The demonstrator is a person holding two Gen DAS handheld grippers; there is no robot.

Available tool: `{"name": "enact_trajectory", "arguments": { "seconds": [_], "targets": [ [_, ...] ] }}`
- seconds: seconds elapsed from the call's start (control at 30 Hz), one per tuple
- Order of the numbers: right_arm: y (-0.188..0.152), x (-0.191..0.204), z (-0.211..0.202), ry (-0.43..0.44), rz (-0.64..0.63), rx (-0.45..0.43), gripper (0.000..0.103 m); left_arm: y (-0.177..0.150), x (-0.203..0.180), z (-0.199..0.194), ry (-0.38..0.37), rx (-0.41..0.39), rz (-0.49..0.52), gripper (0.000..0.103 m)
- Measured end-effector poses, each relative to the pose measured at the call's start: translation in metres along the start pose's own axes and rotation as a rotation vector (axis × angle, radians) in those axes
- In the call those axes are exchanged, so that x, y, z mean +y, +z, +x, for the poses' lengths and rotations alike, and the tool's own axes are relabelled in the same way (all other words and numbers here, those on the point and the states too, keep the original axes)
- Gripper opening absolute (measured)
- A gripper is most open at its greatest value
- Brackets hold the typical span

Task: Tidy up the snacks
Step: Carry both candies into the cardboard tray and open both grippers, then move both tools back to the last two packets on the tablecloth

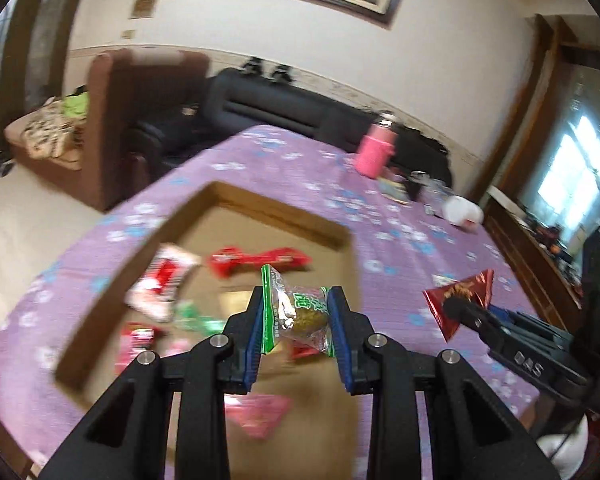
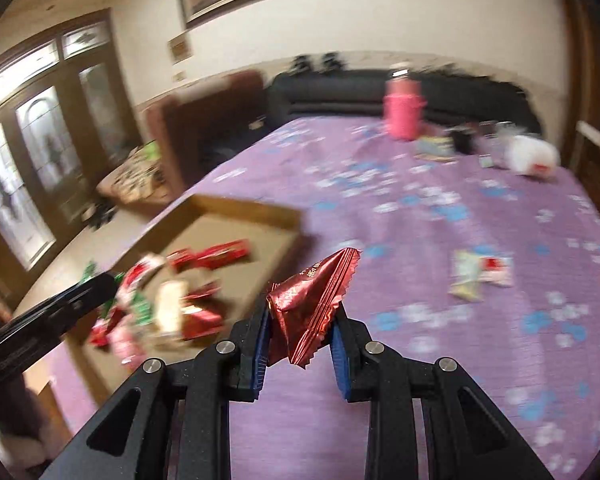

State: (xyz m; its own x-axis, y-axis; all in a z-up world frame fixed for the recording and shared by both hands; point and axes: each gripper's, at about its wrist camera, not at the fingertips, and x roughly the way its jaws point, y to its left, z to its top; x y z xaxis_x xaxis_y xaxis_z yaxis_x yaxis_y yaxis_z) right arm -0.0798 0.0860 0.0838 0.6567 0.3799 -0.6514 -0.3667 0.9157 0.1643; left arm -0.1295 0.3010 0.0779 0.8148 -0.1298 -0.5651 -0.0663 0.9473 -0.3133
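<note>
My left gripper [image 1: 298, 316] is shut on a clear green-edged snack packet [image 1: 296, 312] and holds it above the open cardboard box [image 1: 204, 204]. Several red, white and pink snack packets [image 1: 256, 260] lie in the box. My right gripper [image 2: 302, 328] is shut on a dark red foil packet [image 2: 312, 304], held above the purple tablecloth just right of the box [image 2: 236, 204]. The right gripper and its red packet also show in the left wrist view [image 1: 460, 300]. One pale green and white packet [image 2: 480, 274] lies loose on the cloth at right.
A pink bottle [image 2: 402, 110], a white container [image 2: 532, 156] and small items stand at the table's far end. A dark sofa [image 1: 284, 108] and brown armchair [image 1: 140, 120] lie beyond. The table's left edge [image 2: 204, 176] runs beside the box.
</note>
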Motion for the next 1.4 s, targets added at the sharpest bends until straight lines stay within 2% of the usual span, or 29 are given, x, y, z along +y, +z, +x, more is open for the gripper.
{"name": "enact_trajectory", "arguments": {
  "seconds": [0.13,0.37,0.6,0.7,0.77,0.97,1.1,1.4],
  "targets": [
    [-0.005,0.039,0.020,0.061,-0.073,0.047,0.029,-0.001,0.031,0.003,0.053,0.018,-0.045,0.030],
    [-0.017,0.080,0.046,0.046,-0.185,0.090,0.030,-0.001,0.043,0.012,0.119,0.032,-0.068,0.031],
    [-0.023,0.096,0.055,-0.005,-0.274,0.086,0.032,-0.002,0.050,0.003,0.139,0.011,-0.090,0.045],
    [-0.025,0.102,0.049,-0.059,-0.314,0.052,0.039,0.000,0.047,0.001,0.138,0.002,-0.089,0.052],
    [-0.025,0.105,0.043,-0.102,-0.348,0.020,0.052,0.000,0.044,-0.001,0.137,0.000,-0.082,0.055],
    [-0.019,0.098,0.019,-0.217,-0.377,-0.067,0.055,0.002,0.026,-0.011,0.135,-0.018,-0.048,0.059],
    [-0.016,0.085,0.011,-0.257,-0.355,-0.080,0.054,0.003,0.009,-0.021,0.149,-0.045,-0.007,0.063],
    [-0.014,0.030,-0.009,-0.351,-0.233,-0.091,0.055,0.000,-0.045,-0.036,0.230,-0.110,0.148,0.077]
  ]
}}
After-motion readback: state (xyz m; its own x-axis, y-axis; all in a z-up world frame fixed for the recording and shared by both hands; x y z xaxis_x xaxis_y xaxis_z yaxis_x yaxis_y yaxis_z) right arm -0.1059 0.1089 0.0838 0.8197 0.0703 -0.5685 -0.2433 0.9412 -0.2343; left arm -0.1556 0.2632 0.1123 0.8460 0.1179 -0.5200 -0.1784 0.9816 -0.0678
